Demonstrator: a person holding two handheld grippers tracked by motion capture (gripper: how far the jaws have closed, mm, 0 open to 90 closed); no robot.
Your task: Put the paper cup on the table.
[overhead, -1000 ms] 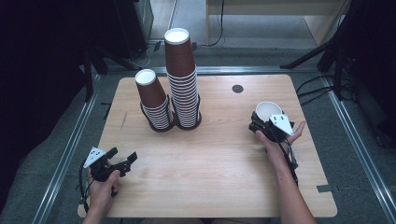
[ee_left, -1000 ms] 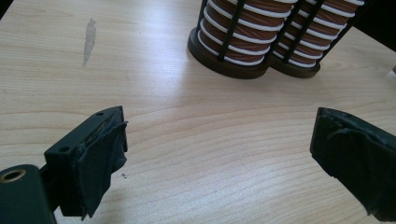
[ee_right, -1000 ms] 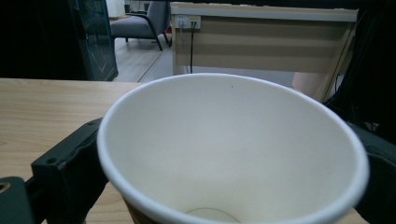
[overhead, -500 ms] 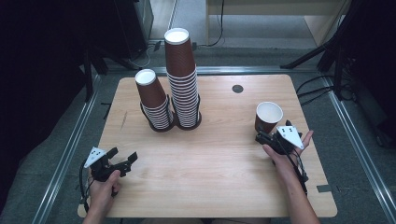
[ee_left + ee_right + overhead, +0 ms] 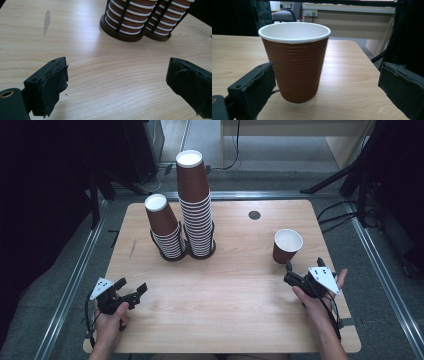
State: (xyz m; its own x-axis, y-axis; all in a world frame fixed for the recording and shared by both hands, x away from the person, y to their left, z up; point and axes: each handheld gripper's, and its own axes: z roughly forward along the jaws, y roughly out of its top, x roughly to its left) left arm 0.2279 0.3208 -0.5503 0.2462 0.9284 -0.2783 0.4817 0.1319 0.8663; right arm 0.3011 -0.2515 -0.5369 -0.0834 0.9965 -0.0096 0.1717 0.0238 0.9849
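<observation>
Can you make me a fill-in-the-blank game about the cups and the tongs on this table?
1. The single cup stands upright on the table with its open end facing ____.
2. The right tongs are open and hold ____.
3. The number of cup stacks in black holders is ____.
4. The left tongs are ____, with bare wood between the jaws.

Missing words: up; nothing; two; open
</observation>
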